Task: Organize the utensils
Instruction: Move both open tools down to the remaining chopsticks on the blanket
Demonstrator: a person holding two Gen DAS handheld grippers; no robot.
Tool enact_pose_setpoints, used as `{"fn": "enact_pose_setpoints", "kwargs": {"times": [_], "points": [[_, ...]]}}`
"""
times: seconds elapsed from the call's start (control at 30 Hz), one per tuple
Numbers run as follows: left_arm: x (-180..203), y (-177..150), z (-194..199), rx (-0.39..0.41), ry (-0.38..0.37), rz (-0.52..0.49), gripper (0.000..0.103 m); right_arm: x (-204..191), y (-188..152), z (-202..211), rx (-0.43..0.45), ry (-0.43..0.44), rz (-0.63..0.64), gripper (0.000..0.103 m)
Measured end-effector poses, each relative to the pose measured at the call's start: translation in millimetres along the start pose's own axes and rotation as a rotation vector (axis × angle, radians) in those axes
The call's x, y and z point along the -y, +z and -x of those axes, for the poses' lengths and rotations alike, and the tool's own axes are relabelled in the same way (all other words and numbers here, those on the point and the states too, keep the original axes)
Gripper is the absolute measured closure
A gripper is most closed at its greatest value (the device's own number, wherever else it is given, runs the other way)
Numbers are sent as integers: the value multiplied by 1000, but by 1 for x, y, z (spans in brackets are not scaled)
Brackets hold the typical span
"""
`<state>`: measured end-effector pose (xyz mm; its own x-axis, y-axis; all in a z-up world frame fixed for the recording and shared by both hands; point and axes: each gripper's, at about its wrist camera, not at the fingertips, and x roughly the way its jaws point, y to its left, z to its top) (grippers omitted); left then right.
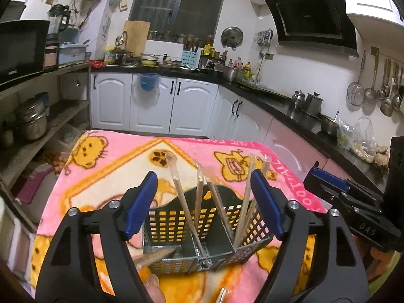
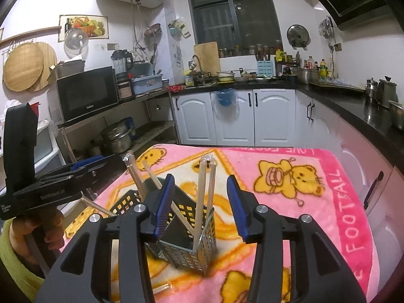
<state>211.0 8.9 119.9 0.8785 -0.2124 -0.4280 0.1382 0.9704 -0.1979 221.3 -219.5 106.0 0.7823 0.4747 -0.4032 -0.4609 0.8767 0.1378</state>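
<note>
Left wrist view, utensil caddy (image 1: 202, 229) between spread left gripper (image 1: 203, 208) fingers.

The room is bright from indoor light, and the window (image 1: 178, 2) is dark. Edges bend round, with black corners. The hand (image 1: 154, 289) at 6 o'clock looks blurry.

A perforated metal utensil caddy (image 1: 202, 229) with a dark plastic back stands upright on the pink bear-print blanket (image 1: 113, 171), toward its near edge. Several plastic-wrapped chopstick pairs (image 1: 181, 197) lean in its compartments, tips up. Another wrapped pair (image 2: 161, 287) lies flat on the blanket just beside it.
</note>
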Motion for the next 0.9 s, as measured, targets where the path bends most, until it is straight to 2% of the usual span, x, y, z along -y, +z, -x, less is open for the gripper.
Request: {"fn": "enact_pose_setpoints", "kwargs": {"times": [0.33,0.6,0.9], "points": [[3,-17,8,-13,3,1,11,6,-12,10,-6,-6,-15,52],[4,-30,13,-29,5,12,11,6,-20,19,-11,-9,-13,43],[-1,-41,20,-32,8,25,11,8,-36,28,-33,-16,-13,42]]}}
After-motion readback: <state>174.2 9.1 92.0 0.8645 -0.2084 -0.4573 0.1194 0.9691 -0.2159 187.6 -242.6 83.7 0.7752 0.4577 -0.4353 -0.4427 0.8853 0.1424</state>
